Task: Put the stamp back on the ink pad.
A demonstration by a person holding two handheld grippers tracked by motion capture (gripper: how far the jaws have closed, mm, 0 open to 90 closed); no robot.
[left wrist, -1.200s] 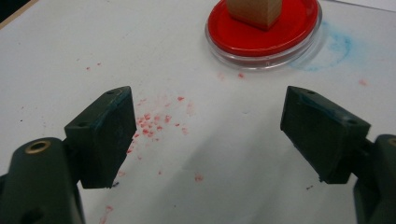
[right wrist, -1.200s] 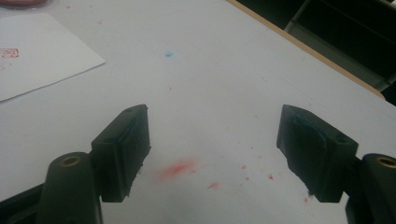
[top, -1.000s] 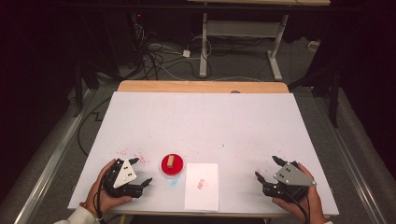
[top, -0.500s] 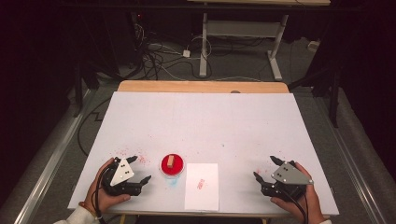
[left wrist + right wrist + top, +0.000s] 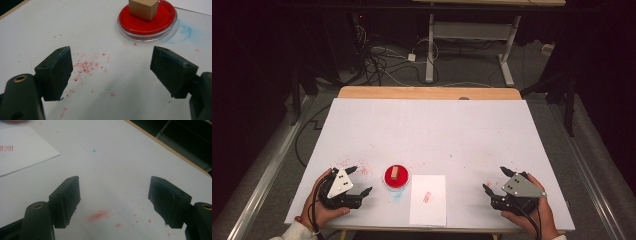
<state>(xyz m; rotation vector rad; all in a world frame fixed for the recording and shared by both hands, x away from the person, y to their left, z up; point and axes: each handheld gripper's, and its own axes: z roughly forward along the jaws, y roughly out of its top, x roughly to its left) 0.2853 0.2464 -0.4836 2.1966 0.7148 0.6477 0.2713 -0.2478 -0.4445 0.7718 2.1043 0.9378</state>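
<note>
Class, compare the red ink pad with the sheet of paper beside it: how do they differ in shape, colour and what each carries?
The red ink pad is round, in a clear-rimmed dish; the sheet of paper is flat and rectangular. The pad is solid red; the paper is white with one small red stamp mark. The pad carries a wooden block; the paper carries nothing standing on it. Both lie on the white table between the two grippers.

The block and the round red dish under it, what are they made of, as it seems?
The block looks like plain unfinished wood: matt tan faces, sharp edges, no shine. The dish seems to be clear plastic or glass, judged by its transparent glossy rim; the red pad inside is probably an inked pad, smooth and slightly shiny. The material of the rim cannot be settled.
</note>
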